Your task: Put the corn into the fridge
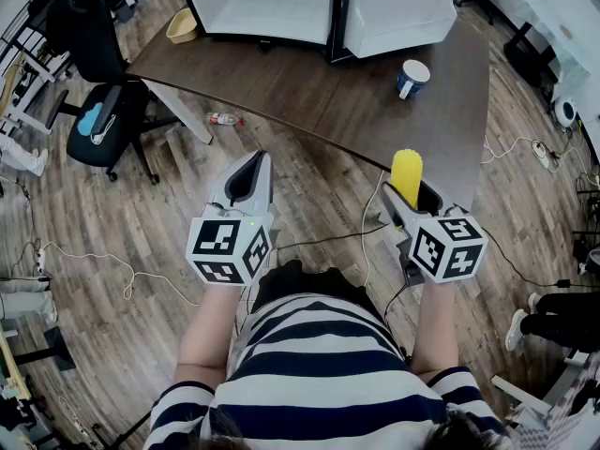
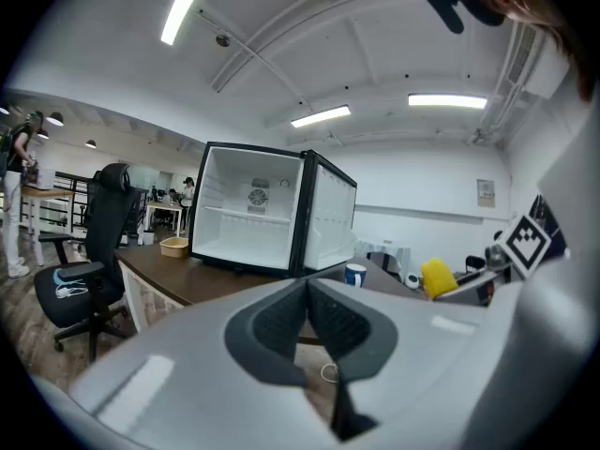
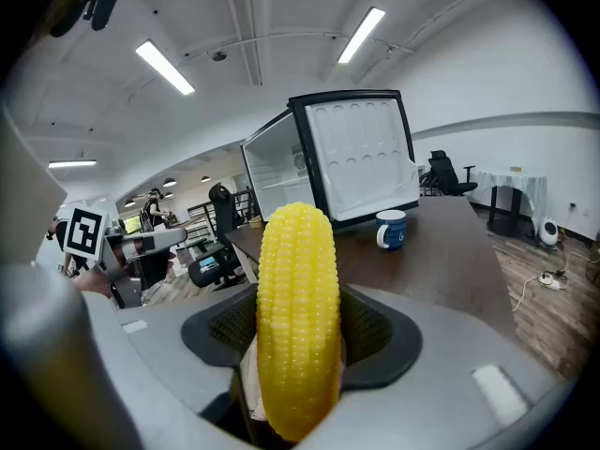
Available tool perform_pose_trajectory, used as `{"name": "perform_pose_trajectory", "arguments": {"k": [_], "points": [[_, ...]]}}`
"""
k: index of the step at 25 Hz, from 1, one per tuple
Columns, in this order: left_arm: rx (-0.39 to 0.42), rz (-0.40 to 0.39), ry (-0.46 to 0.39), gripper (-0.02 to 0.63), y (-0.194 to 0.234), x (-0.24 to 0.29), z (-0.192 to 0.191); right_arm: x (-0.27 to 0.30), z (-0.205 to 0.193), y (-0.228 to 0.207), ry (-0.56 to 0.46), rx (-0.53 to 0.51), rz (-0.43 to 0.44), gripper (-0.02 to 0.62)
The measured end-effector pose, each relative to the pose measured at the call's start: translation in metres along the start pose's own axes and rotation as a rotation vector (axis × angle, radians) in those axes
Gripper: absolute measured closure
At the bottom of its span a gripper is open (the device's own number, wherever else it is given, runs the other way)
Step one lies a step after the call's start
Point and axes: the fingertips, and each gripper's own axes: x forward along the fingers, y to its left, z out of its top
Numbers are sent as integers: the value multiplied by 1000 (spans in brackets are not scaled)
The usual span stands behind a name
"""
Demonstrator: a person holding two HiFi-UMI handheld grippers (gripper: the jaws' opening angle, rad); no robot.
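The right gripper point(image 1: 412, 202) grips the corn point(image 1: 406, 174) between its jaws, the left gripper point(image 1: 254, 165) beside it has its jaws pressed together on nothing, and ahead of both, across the brown table point(image 1: 309, 101) with a blue mug point(image 1: 412, 78), the fridge point(image 1: 267, 3) stands open.
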Motion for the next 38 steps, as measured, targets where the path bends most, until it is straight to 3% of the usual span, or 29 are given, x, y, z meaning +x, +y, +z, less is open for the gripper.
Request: {"name": "perform_pose_trajectory", "arguments": {"k": [7, 20, 27, 38], "points": [[2, 20, 17, 606, 3, 2, -5, 4, 3, 1, -15, 16, 30, 336], [-23, 92, 42, 606, 16, -12, -20, 14, 8, 10, 13, -47, 111, 336], [-26, 169, 39, 606, 51, -29, -16, 40, 16, 36, 37, -83, 164, 336], [-43, 172, 48, 606, 133, -13, -1, 109, 47, 93, 73, -113, 191, 337]]}}
